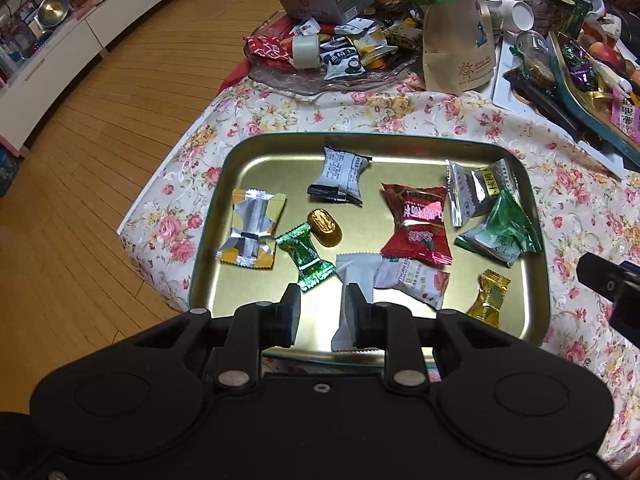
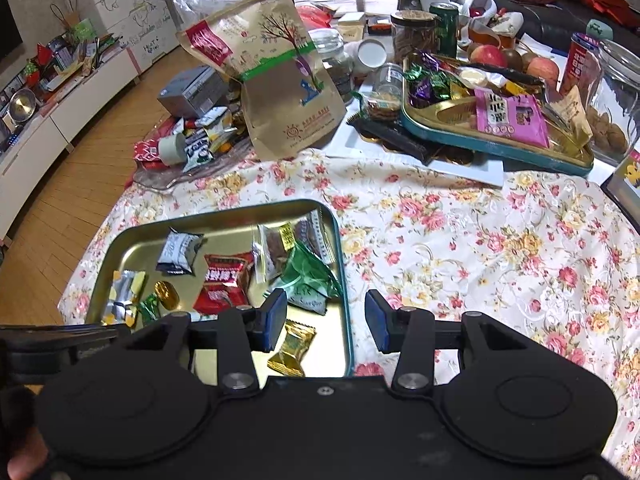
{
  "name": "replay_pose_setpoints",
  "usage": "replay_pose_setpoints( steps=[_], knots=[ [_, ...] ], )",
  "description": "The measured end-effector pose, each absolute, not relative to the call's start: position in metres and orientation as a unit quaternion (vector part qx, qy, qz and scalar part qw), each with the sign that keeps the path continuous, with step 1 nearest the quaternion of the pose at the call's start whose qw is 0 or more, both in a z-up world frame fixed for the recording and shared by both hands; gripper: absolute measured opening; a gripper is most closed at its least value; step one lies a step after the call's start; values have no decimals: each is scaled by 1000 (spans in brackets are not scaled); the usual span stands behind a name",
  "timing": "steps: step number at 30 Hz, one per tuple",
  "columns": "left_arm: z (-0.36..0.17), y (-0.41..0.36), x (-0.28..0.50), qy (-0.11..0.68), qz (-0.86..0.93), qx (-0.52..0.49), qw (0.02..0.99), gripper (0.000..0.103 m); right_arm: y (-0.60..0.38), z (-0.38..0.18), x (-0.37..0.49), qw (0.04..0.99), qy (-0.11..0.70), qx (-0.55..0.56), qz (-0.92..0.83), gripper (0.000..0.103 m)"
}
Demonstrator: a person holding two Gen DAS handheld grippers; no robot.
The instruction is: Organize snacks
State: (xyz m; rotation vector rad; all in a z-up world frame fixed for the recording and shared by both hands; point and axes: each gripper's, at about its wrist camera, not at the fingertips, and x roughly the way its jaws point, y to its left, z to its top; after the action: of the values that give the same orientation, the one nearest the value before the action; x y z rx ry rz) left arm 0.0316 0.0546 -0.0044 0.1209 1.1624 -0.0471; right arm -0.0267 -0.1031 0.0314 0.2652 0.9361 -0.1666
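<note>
Gold tin tray [image 1: 224,168] holds your wrapped snacks | white packet [image 1: 354,276] lies beside your left gripper [image 1: 322,312], jaws apart, empty | right gripper [image 2: 326,320] spread over tray edge, gold candy [image 2: 294,346] just below.

Not much legible tbh: "VITAMIN" on the white-pink snack packet [image 1: 414,282], some Chinese chars on the red packet [image 1: 418,222], rest too blurry.

Left hand-held gripper [image 1: 320,312] empty over tin tray [image 1: 224,168], white packet [image 1: 354,276] beside.
</note>
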Motion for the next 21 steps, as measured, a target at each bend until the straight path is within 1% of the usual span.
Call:
replay_pose_setpoints(
  steps=[12,21],
  knots=[
    [-9,49,32,538,-28,61,840,35,-102,16,-29,870,472,114,-87,46],
    [-9,49,32,537,-29,61,841,35,-99,17,-27,870,472,111,-84,46]
  ],
)
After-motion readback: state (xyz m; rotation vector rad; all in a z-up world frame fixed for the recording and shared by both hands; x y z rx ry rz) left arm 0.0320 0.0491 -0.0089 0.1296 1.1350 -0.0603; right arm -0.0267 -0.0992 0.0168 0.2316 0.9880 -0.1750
